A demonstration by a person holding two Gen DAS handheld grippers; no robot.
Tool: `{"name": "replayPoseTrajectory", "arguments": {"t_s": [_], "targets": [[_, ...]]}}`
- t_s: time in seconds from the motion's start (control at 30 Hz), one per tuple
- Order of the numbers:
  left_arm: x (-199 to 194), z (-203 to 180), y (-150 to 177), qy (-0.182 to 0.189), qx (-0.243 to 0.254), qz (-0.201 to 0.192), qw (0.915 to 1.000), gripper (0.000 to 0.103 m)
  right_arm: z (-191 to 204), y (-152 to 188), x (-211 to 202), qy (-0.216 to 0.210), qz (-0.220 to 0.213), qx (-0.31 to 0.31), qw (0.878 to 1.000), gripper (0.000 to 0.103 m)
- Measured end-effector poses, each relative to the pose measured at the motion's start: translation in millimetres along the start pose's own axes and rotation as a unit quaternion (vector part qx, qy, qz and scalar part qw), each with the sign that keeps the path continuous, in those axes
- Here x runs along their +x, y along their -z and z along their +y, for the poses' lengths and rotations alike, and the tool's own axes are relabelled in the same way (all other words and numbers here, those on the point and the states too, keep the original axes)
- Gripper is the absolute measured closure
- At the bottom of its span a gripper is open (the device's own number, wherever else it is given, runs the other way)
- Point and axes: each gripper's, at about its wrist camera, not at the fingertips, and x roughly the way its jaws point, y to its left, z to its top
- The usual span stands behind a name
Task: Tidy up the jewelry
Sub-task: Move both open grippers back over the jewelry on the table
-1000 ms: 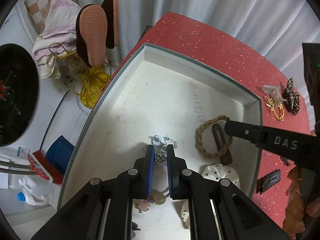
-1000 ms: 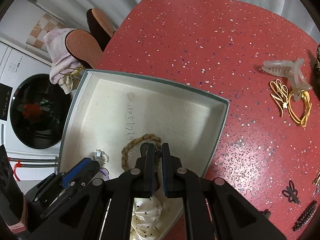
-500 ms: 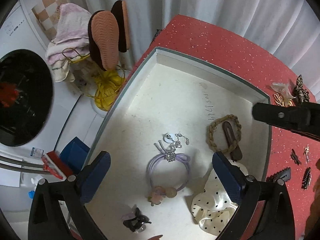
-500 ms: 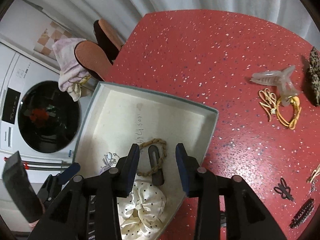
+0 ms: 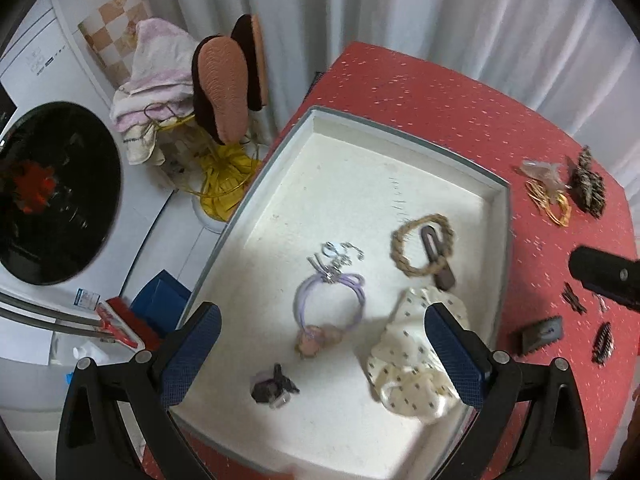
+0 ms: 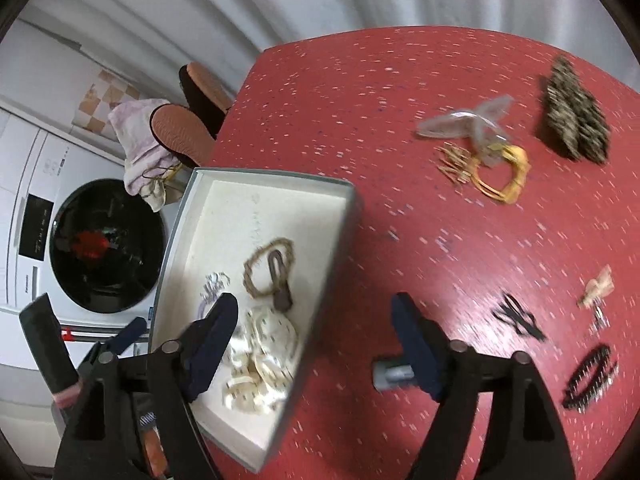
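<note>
A white box (image 5: 404, 130) with a grey rim sits on the red table (image 5: 460, 104). In it lie a silver chain (image 5: 340, 254), a purple hair tie (image 5: 330, 306), a braided band (image 5: 422, 248) with a brown clip (image 5: 436, 258), a dotted cream scrunchie (image 5: 416, 356) and a small dark claw clip (image 5: 274, 388). My left gripper (image 5: 320, 356) is open and empty above the box. My right gripper (image 6: 316, 348) is open and empty over the box's right rim (image 6: 320, 280). Loose on the table are a clear claw clip (image 6: 468, 124), gold pieces (image 6: 496, 176), a leopard clip (image 6: 572, 116) and black clips (image 6: 592, 376).
The table's left edge drops to a washing machine (image 5: 52, 192), slippers (image 5: 224, 84) and a towel on a rack. White curtains hang behind the table. A grey clip (image 6: 390, 374) lies just under my right gripper.
Both grippers opened and let go: the left released the silver chain, the right the brown clip on the braided band. Both pulled back and up; the right one swung right over the table.
</note>
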Motion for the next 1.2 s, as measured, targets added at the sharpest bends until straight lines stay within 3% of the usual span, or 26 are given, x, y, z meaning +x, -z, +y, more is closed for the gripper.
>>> {"name": "replayPoseTrajectory", "arguments": {"t_s": [0.17,0.27,0.53,0.83,1.1,1.2], "targets": [[-18,-16,18,0.023,0.017,0.01,0.9995,0.001,-30,25,-26,0.009,0.0,0.018,1.0,0.021],[-30,-32,32,0.031,0.019,0.011,0.9993,0.001,-50,42,-40,0.019,-0.002,0.024,1.0,0.0],[-52,-90,65,0.064,0.05,0.01,0.9966,0.001,-106,90,-68,0.063,0.017,0.028,0.997,0.0],[-51,-156,91,0.067,0.118,0.021,0.9906,0.001,-193,135,-101,0.115,0.007,0.112,0.987,0.0],[-31,-187,106,0.068,0.133,0.038,0.9881,0.001,-224,141,-104,0.139,-0.008,0.148,0.979,0.001],[-21,-192,105,0.07,0.12,0.047,0.9892,0.001,-224,136,-100,0.14,-0.011,0.145,0.979,0.013]]}}
